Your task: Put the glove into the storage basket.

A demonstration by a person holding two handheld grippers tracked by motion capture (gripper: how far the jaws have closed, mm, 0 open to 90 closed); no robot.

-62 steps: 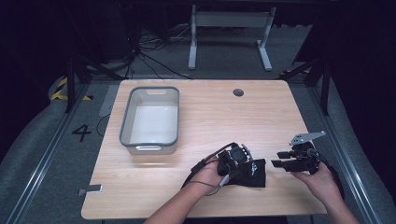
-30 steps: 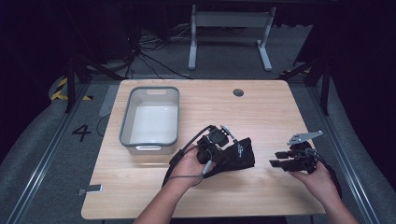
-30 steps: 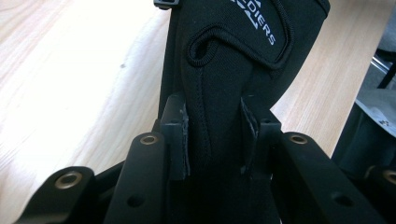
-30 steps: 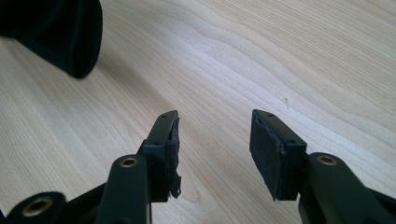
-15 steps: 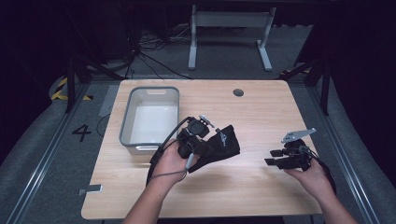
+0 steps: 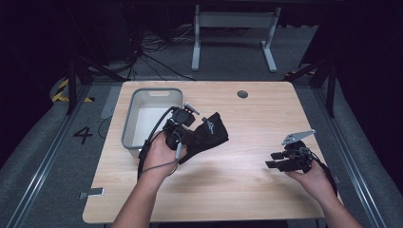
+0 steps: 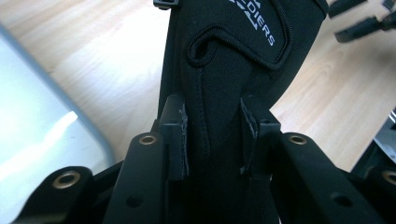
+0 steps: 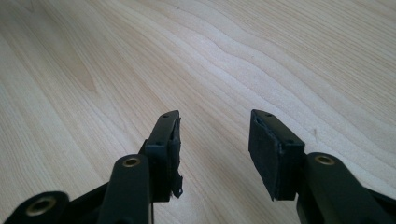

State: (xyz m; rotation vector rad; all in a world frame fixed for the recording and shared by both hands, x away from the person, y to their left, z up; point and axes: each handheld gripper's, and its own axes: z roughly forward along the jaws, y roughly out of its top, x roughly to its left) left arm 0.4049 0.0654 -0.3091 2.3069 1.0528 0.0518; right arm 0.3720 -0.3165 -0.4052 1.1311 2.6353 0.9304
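High view: your left gripper (image 6: 190, 135) holds a black pouch (image 6: 209, 133) over the table (image 6: 228, 190), just beside the grey bin's (image 6: 130, 137) right rim. Your right gripper (image 6: 275, 159) sits low near the right edge, well apart.

Left gripper view: your jaws pinch the pouch (image 7: 229, 70) between both pads (image 7: 177, 140); white lettering on the fabric. Bin (image 7: 42, 130) at left, table (image 7: 116, 56) behind.

Right gripper view: your jaws stand apart, empty, over bare wood (image 8: 233, 56).
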